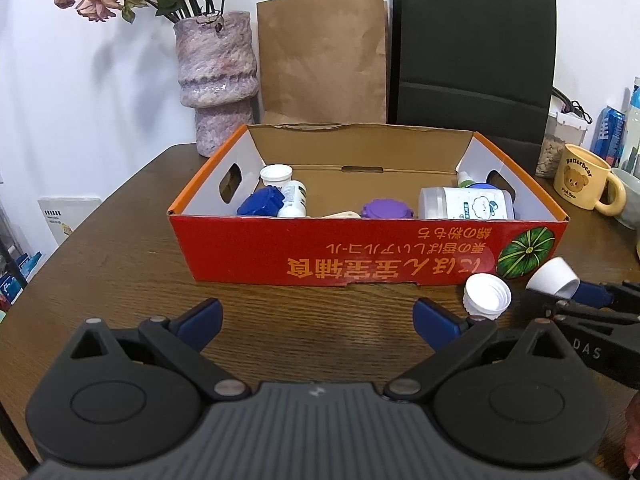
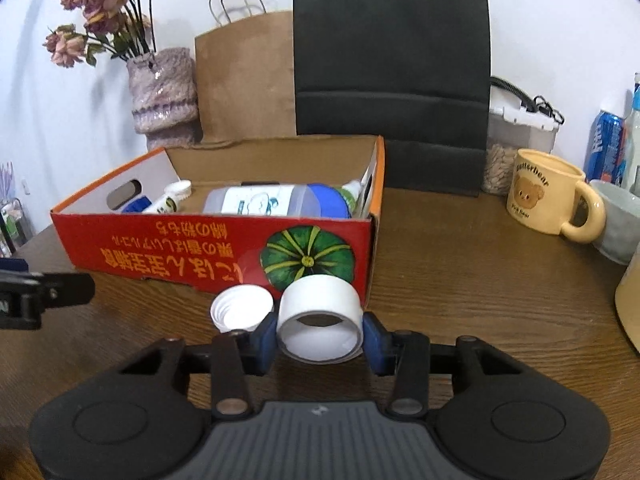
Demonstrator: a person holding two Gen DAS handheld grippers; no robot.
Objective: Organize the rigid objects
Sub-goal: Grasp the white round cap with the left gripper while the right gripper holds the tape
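A red cardboard box stands on the wooden table and holds bottles and lids: a blue lid, a white bottle, a purple lid and a clear jar. My right gripper is shut on a white cap, tilted, just in front of the box's right corner. A second white threaded cap lies on the table beside it. My left gripper is open and empty in front of the box.
A yellow bear mug, a grey bowl and blue cans stand at the right. A vase of dried flowers, a brown paper bag and a black bag stand behind the box.
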